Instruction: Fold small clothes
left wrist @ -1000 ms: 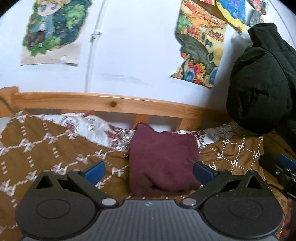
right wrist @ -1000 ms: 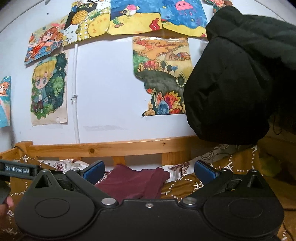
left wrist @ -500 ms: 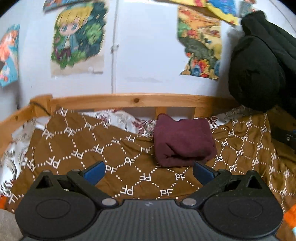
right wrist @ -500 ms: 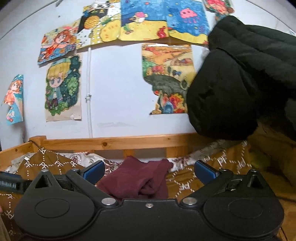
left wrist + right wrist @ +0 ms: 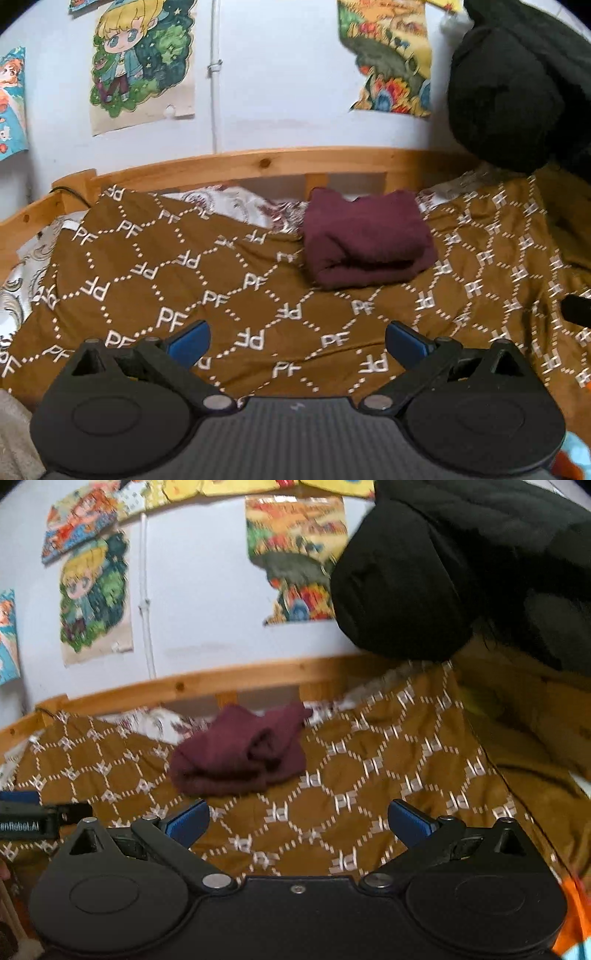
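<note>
Both grippers have pulled back from the folded maroon garment (image 5: 365, 240) — only the right view shows its rumpled side — left gripper (image 5: 295, 341) and right gripper (image 5: 297, 819) level, jaws wide, empty.

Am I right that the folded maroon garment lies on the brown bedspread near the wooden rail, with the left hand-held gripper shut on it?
Not quite: in the left wrist view the left hand-held gripper is open and apart from the folded maroon garment, which does lie on the brown bedspread near the wooden rail.

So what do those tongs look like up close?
Both look alike: the left tongs and right tongs are matte black plastic with two round discs, silver screws and bright blue pads at the tips. The left body is ribbed grey; white "GenRobot.AI" lettering marks its side.
</note>
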